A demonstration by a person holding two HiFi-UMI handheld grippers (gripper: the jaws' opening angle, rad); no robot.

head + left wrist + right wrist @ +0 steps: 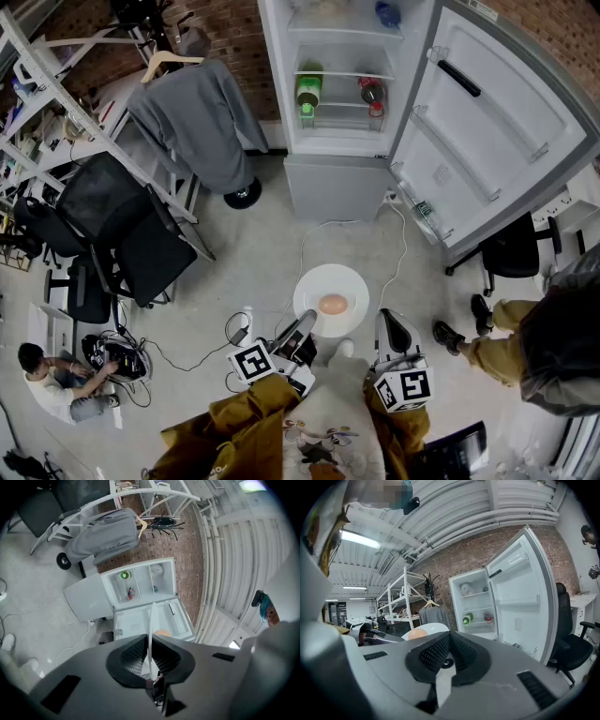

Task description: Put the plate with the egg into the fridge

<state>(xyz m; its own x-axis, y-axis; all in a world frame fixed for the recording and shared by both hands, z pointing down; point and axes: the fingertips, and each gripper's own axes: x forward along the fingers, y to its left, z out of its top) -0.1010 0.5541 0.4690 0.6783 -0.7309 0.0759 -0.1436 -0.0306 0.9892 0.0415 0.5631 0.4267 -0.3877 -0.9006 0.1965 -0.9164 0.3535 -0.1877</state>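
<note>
Clamps the lower-left rim of the white plate (319,279) in the left gripper (303,327), low in the middle of the head view. At the centre of the left gripper view, the plate (151,616) edge-on, a thin white line squeezed between the ribbed pads (131,657). Carries the egg (333,304) at the plate's middle.

Holds the right gripper (388,323) just beside the plate's lower-right edge, jaws pressed together with nothing between them, plain at the centre of the right gripper view. Touching the rim or not: impossible to tell. Left of those jaws in that view, plate and egg peeking over the gripper body.

Further out, bare grey floor (262,253) under the plate. Above it in the head view, well apart, the fridge (342,183), its door (487,122) swung wide toward the upper right. On a middle shelf, a green bottle (308,92) at the left and a red container (373,92) at the right. Upper left, a grey coat (202,122) on a hanger. Toward the left edge, black chairs (122,230). Lower left corner, a person (52,380) sitting on the floor. Right edge, another person's legs (502,337).
</note>
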